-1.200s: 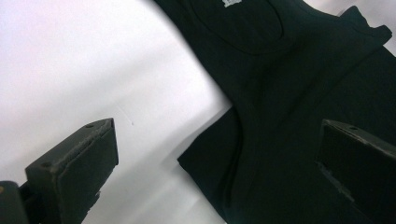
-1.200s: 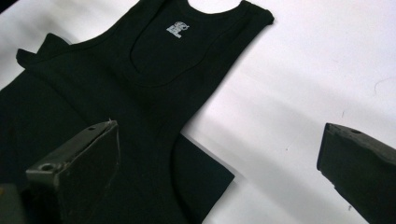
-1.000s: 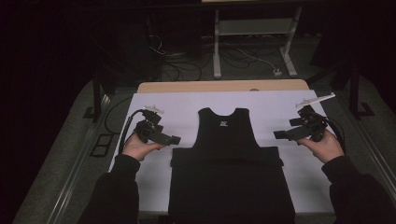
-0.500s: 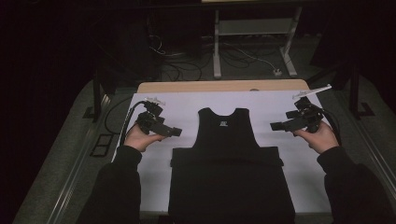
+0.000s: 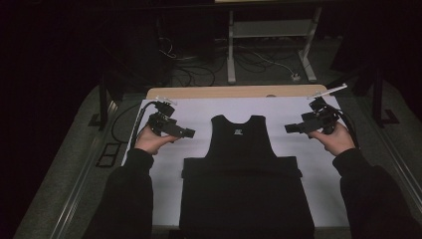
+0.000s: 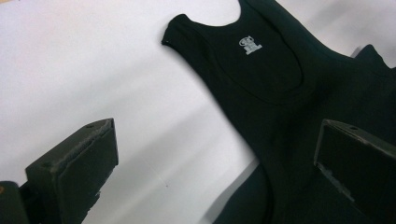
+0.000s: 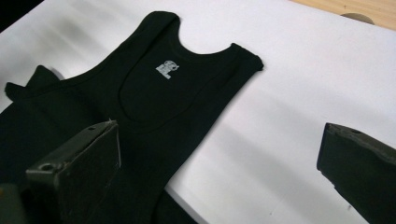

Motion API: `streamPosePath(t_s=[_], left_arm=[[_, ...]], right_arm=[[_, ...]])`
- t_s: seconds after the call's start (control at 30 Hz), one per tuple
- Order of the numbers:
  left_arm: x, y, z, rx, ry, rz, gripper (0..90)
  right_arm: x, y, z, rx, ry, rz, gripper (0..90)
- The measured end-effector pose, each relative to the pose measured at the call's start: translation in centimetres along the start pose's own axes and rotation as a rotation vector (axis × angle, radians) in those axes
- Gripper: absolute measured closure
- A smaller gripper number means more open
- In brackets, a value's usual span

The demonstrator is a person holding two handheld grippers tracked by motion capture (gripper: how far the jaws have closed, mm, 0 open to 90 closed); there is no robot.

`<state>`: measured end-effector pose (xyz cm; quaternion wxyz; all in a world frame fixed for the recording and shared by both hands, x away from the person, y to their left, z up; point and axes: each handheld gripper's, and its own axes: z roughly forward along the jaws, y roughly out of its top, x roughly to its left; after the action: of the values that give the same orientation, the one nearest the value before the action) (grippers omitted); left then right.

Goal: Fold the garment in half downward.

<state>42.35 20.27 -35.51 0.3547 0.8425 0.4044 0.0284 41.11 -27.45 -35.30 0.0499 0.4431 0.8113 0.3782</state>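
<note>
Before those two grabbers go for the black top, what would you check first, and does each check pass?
1. Left gripper open: ok, jaws wide apart in the left gripper view.
2. Right gripper open: ok.
3. Both grippers empty: ok, nothing between the jaws.
4. Black tank top lying flat, straps toward the far edge: ok.
5. Lower part smooth: not ok, a fold runs across it.
6. Grippers touching the top: cannot tell; each appears beside it over the white sheet.
</note>
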Motion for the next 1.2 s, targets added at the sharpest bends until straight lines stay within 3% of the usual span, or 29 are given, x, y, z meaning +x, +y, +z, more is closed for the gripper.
streamPosePath(t_s=[0.73,1.2], left_arm=[[1.4,0.3,2.4,-0.03,0.01,-0.047,0.0],[1.3,0.1,4.7,-0.024,-0.011,-0.053,0.0]], right_arm=[[-1.8,0.4,2.9,0.025,-0.015,0.028,0.0],[-1.7,0.3,5.3,0.042,0.0,0.032,0.0]])
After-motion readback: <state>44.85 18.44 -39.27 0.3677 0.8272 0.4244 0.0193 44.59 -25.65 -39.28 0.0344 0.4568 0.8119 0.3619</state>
